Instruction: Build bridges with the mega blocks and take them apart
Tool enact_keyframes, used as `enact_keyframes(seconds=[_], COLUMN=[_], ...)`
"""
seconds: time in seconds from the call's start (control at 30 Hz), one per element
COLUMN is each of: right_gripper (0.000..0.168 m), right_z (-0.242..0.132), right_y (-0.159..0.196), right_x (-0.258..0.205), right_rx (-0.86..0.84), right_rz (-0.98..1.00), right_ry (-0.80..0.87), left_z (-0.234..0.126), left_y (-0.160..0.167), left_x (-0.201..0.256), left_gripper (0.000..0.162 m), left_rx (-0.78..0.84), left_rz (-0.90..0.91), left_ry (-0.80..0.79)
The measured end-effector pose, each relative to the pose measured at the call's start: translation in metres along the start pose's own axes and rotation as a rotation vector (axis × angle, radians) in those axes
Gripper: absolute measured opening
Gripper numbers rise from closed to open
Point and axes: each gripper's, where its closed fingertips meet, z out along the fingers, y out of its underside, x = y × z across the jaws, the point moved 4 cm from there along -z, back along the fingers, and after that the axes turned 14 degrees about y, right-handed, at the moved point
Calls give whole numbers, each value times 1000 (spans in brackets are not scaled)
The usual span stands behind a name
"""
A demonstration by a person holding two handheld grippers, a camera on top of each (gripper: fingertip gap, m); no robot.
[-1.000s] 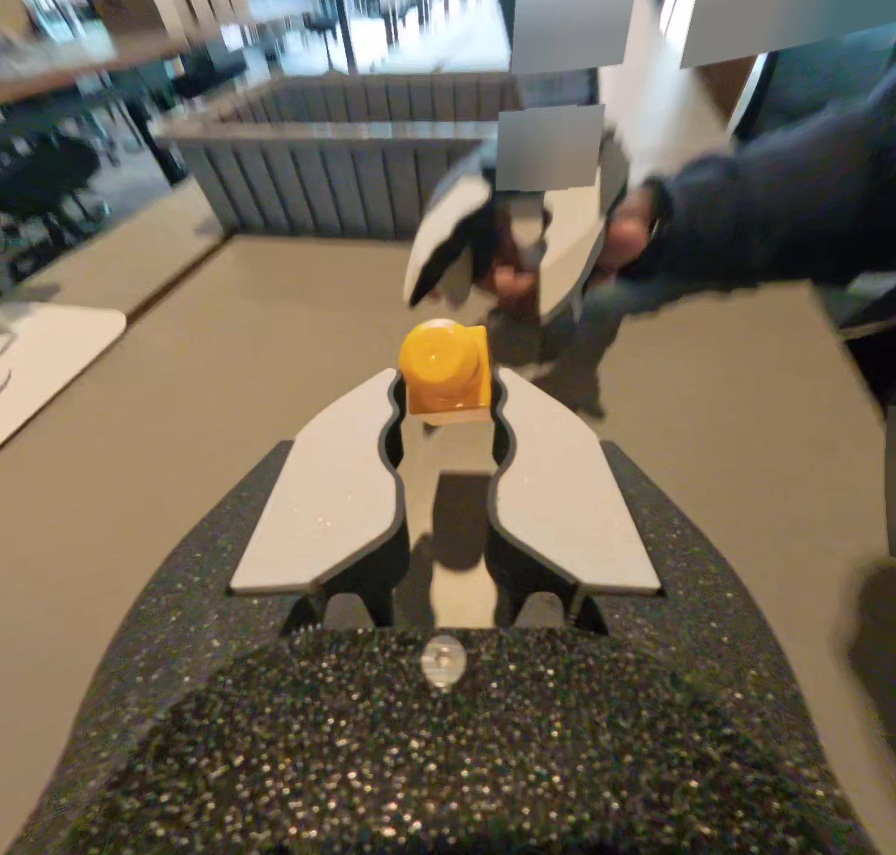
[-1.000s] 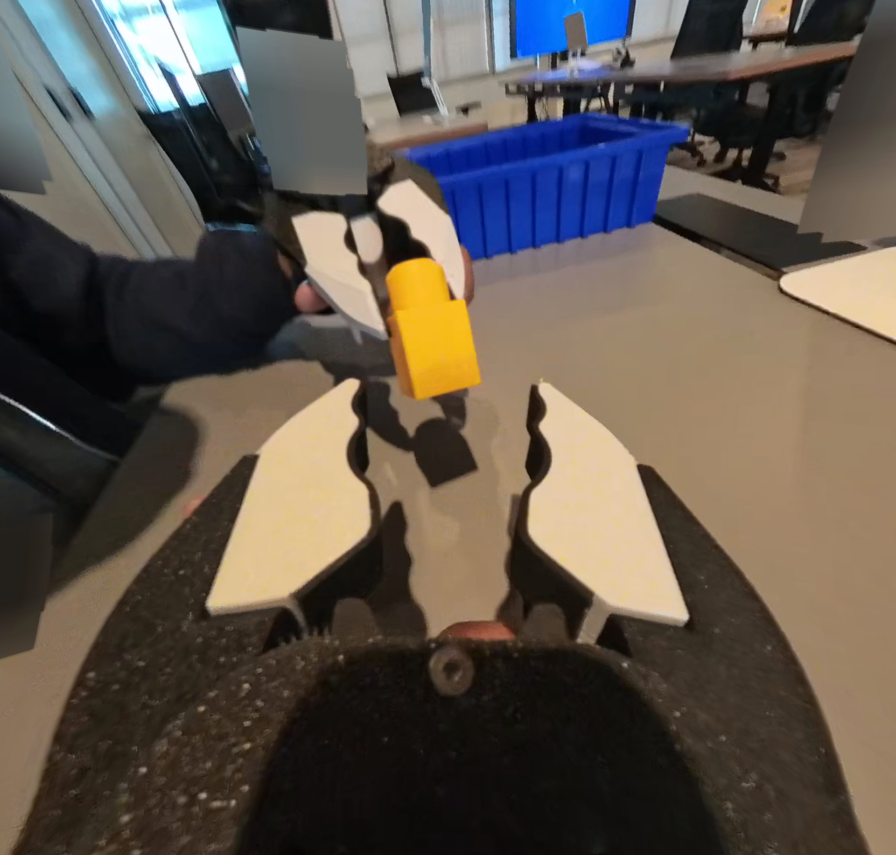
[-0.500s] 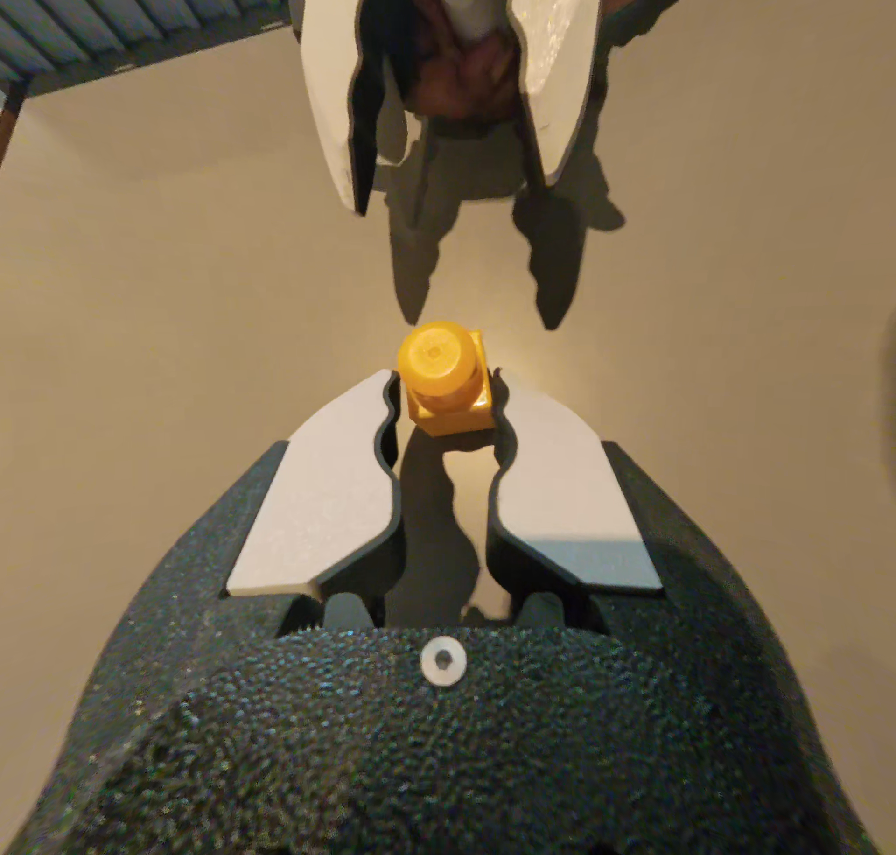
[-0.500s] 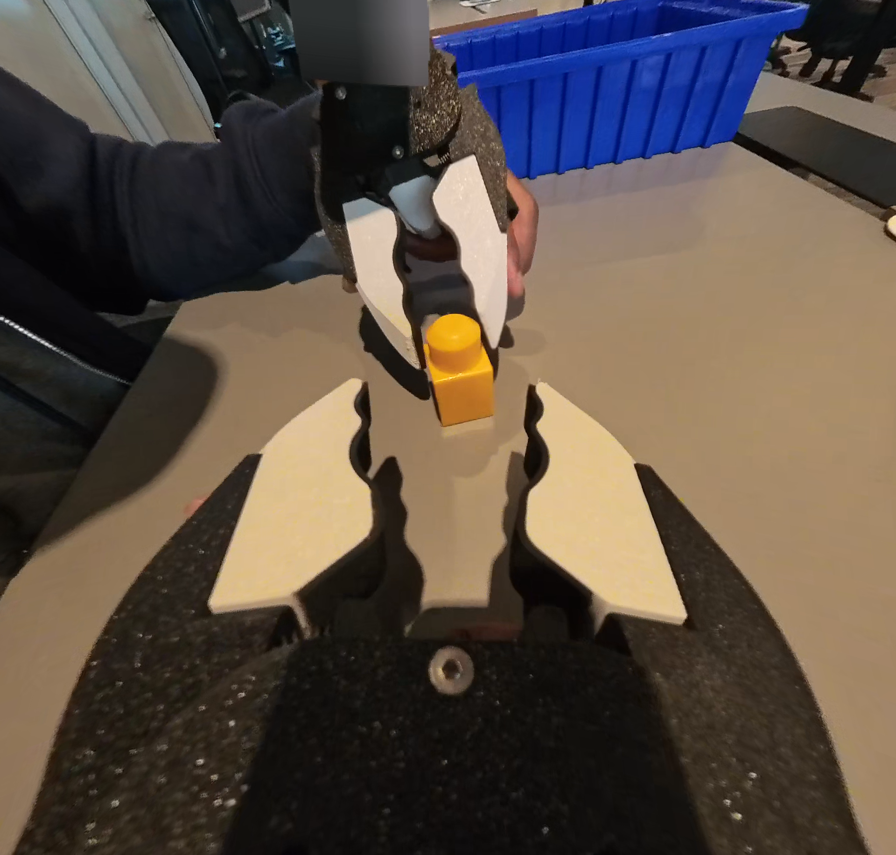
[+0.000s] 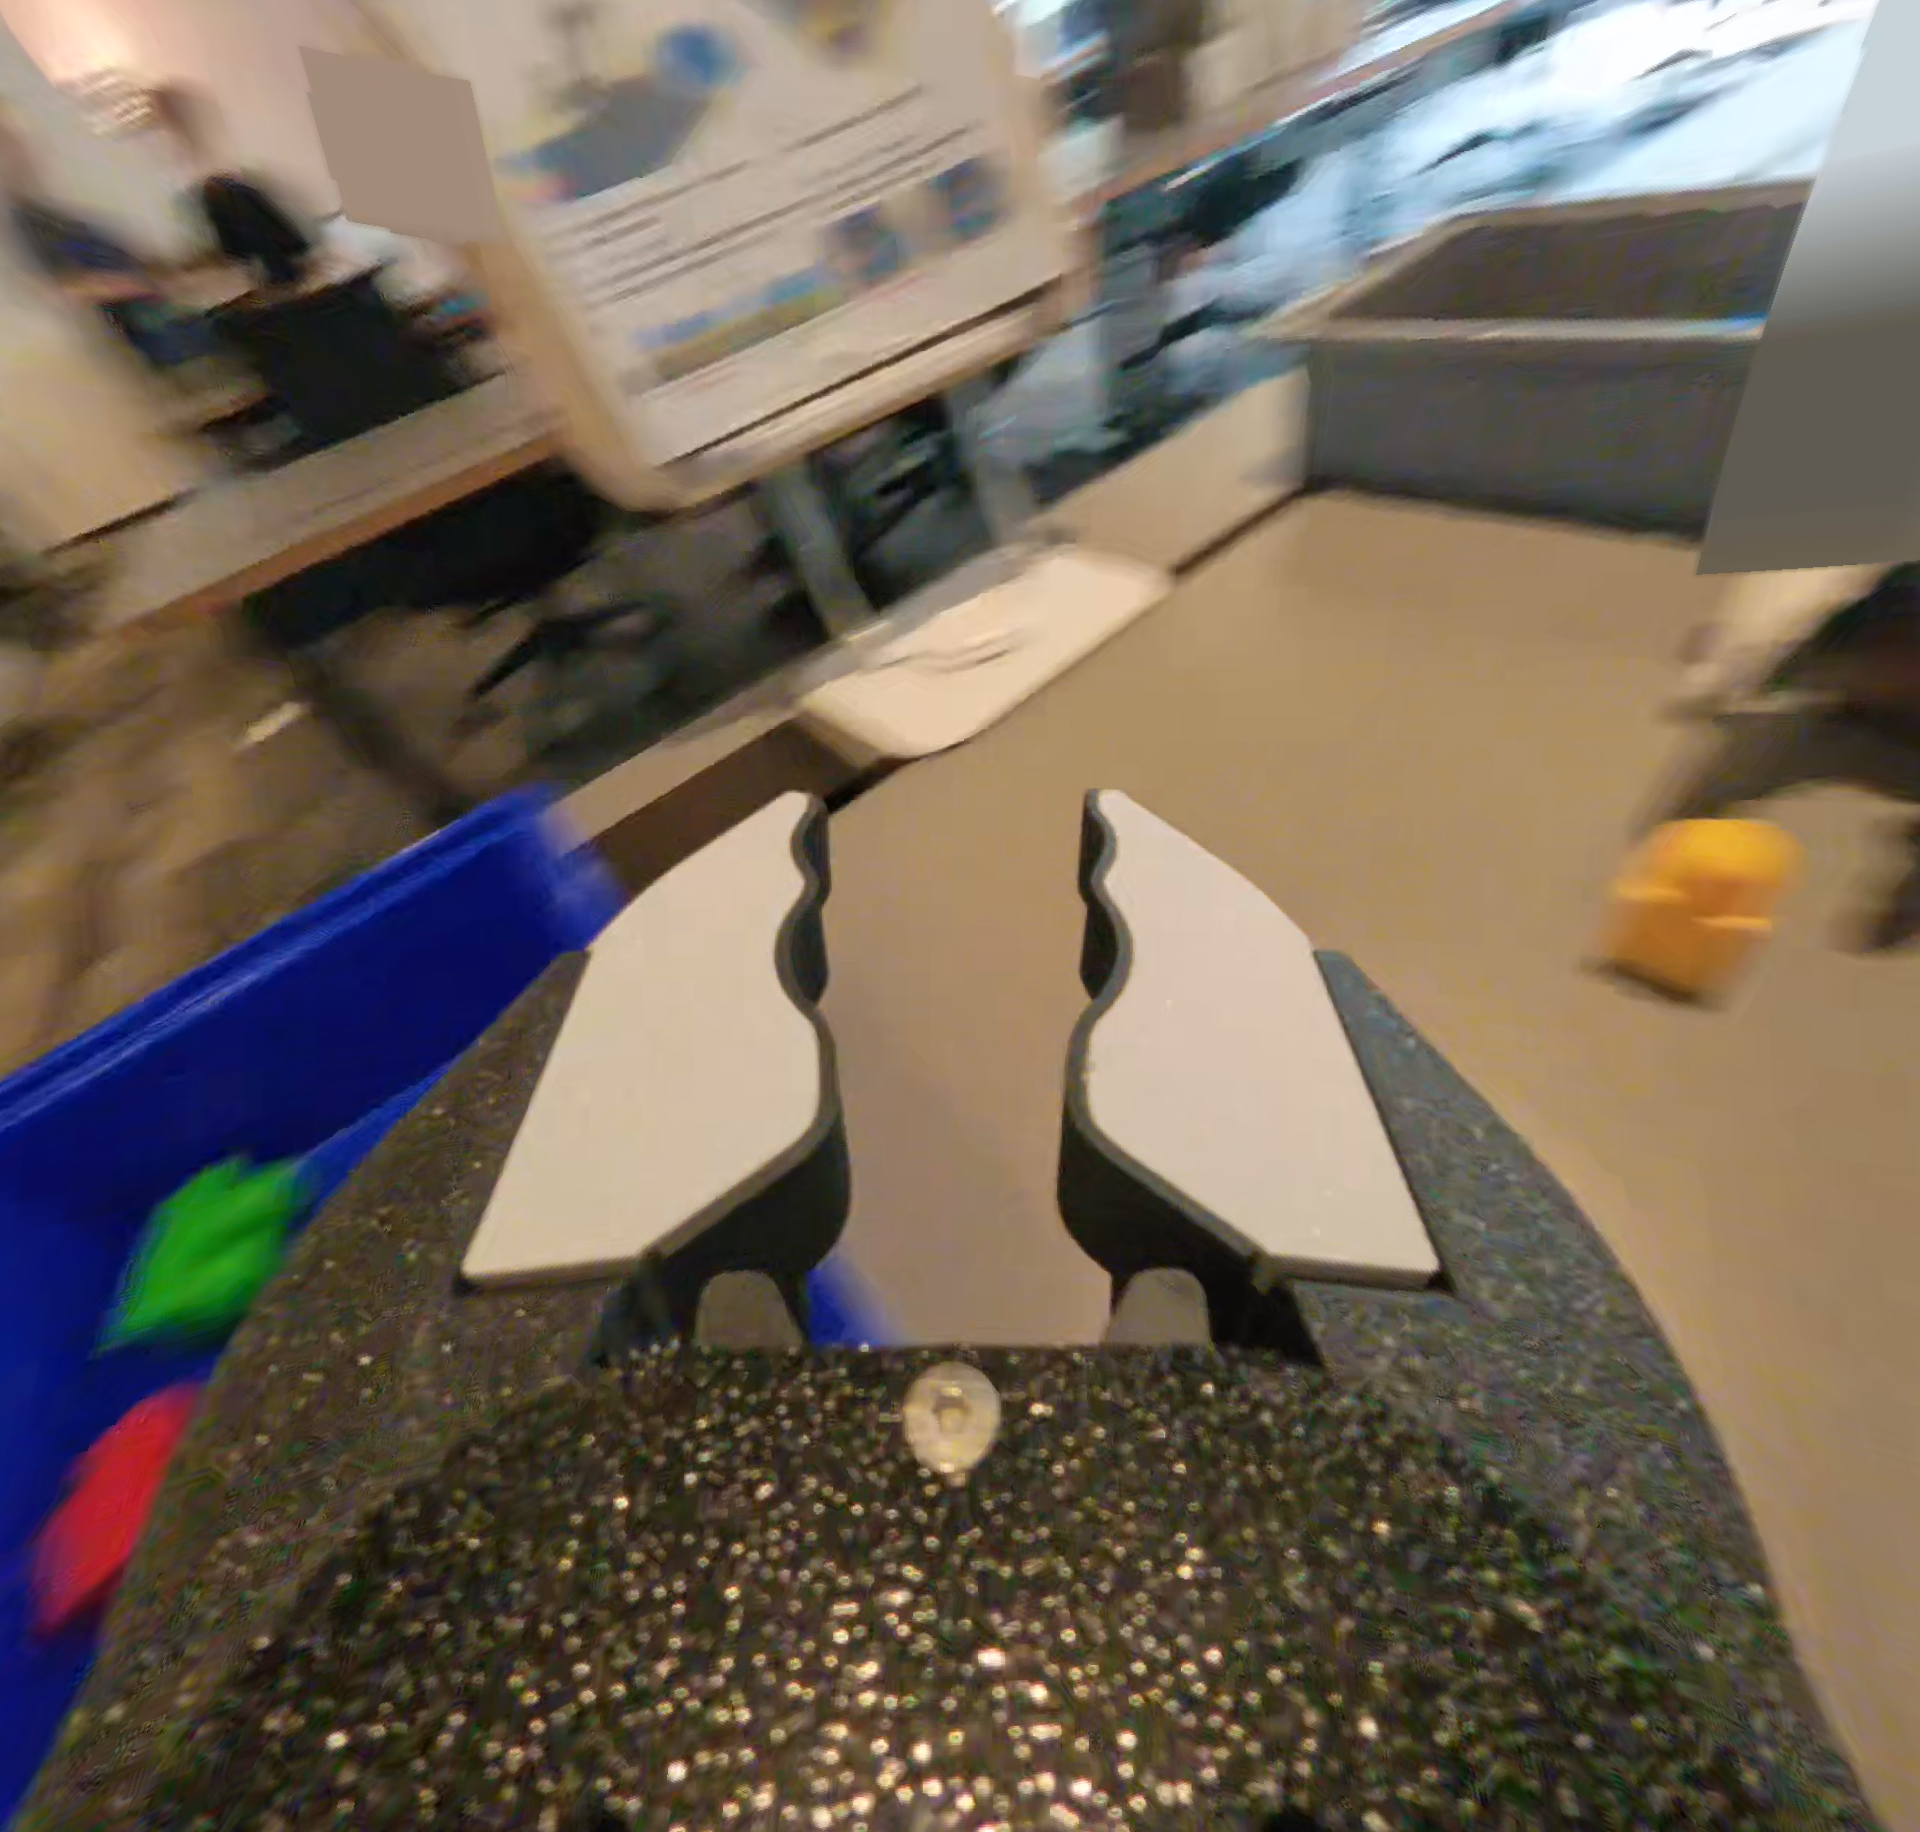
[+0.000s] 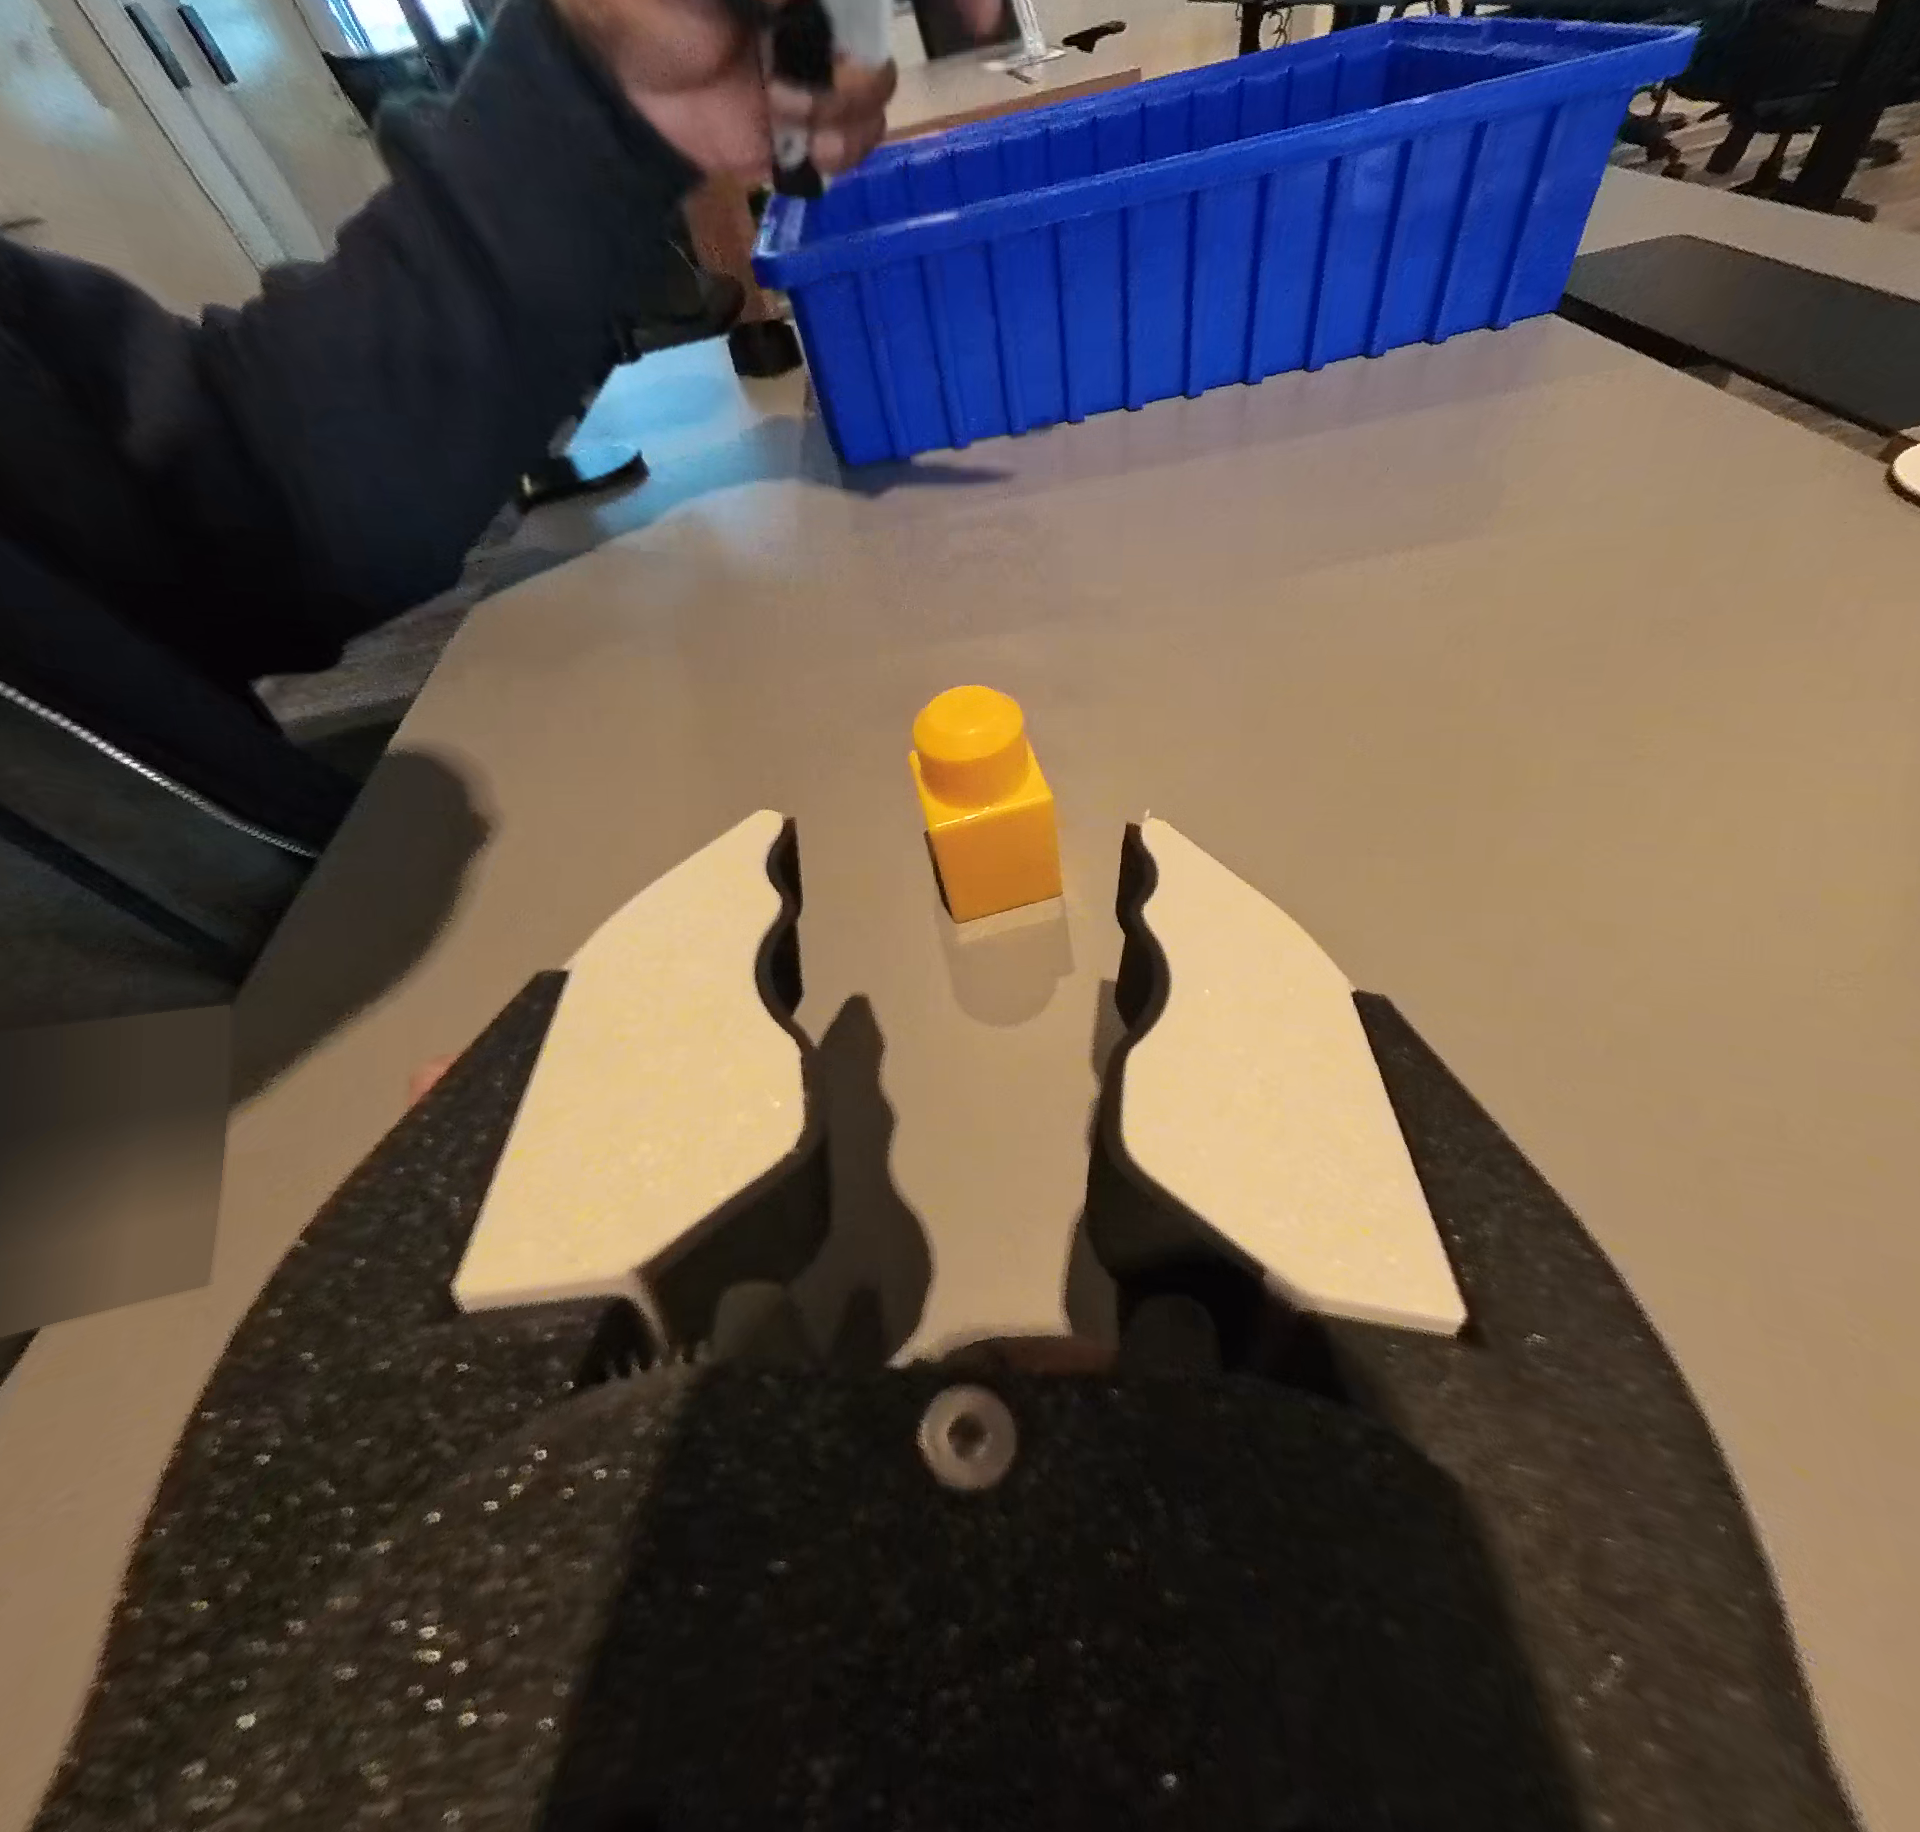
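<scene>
The left view is blurred; the bin [image 5: 208, 1034] holds green and red smears. The yellow block [image 6: 987, 811] stands upright, one-studded, on the surface [image 6: 1455, 743]. Left gripper [image 5: 954, 826] and right gripper [image 6: 961, 837] gape empty.

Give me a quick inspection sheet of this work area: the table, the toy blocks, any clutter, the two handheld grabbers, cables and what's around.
Surface: grey table, bare around the block.
Job's things: one yellow block standing upright on the table, stud up; blue bin at the far end, with blurred green block and red block inside.
Clutter: white pad at the table edge.
Grippers: left gripper jaws open, empty, beside the bin; right gripper jaws open, empty, just short of the yellow block, not touching.
Cables: nothing seen.
Surroundings: grey bin, poster board, desks and chairs, blurred.
</scene>
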Motion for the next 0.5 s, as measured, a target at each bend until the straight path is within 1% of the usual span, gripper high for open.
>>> enact_keyframes(seconds=[0.07, 0.1, 0.17, 0.27, 0.3, 0.4, 0.43, 0.47, 0.5], right_gripper=[58, 58, 58, 58, 57, 56, 56, 55, 55], right_z=[0, 0, 1, 1, 1, 1, 1, 0, 0], right_y=[0, 0, 0, 0, 0, 0, 0, 0, 0], right_x=[0, 0, 0, 0, 0, 1, 2, 2, 3], right_rx=[-1, -2, -6, -7, -6, -8, -7, -5, -2], right_rz=[4, 4, 4, 7, 9, 22, 29, 37, 45], right_ry=[-1, -2, -2, -1, 0, -7, -11, -14, -15], left_z=[-36, -50, -66, -74, -76, -71, -68, -65, -65], left_y=[17, 30, 55, 101, 116, 161, 173, 184, 191], left_x=[-61, -85, -125, -167, -181, -208, -215, -221, -227], left_gripper=[46, 47, 49, 48, 47, 46, 43, 35, 32], left_rx=[-132, -204, -330, -520, -572, -754, -810, -866, -929], left_rz=[-57, -85, -130, -235, -287, -375, -389, -397, -392], left_ry=[-211, -269, -319, -345, -383, -431, -447, -452, -488])
